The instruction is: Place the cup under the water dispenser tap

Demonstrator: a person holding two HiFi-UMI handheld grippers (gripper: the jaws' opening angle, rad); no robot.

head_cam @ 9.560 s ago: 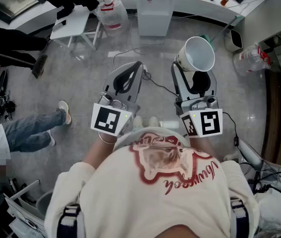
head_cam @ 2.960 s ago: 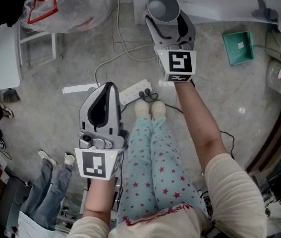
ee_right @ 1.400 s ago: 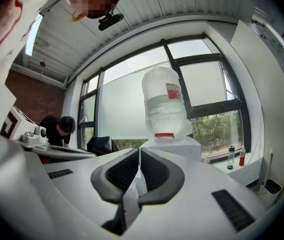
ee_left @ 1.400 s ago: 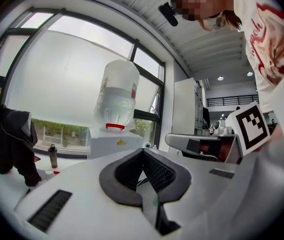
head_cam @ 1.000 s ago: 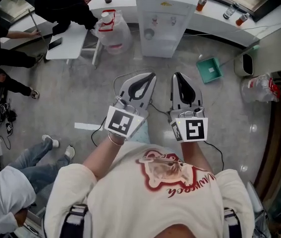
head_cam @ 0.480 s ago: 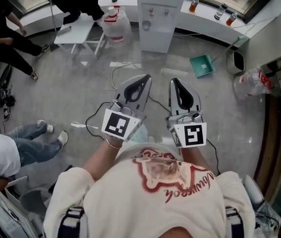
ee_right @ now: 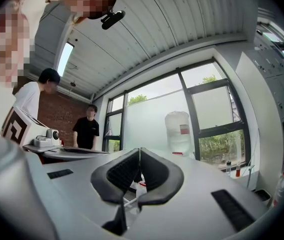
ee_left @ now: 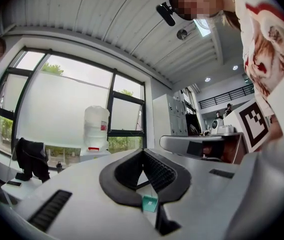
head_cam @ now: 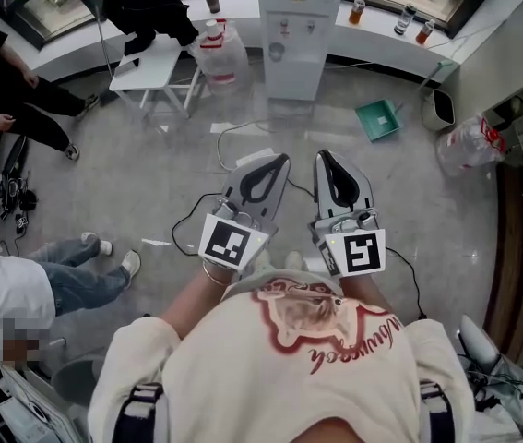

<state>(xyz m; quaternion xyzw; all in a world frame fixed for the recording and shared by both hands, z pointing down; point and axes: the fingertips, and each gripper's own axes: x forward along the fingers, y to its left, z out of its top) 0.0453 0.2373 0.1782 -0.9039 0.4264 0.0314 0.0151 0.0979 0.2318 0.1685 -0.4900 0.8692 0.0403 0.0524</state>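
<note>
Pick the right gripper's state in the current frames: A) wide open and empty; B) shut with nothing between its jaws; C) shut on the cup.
B: in the right gripper view the right gripper has its jaws together at the tips, and only the far room shows through the gap behind them.

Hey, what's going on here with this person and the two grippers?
A person holds a gripper in each hand and stands some way back from the water dispenser. The left gripper and the right gripper are both shut and empty, pointing towards it. The cup looks to sit in the dispenser's bay, under a tap.
</note>
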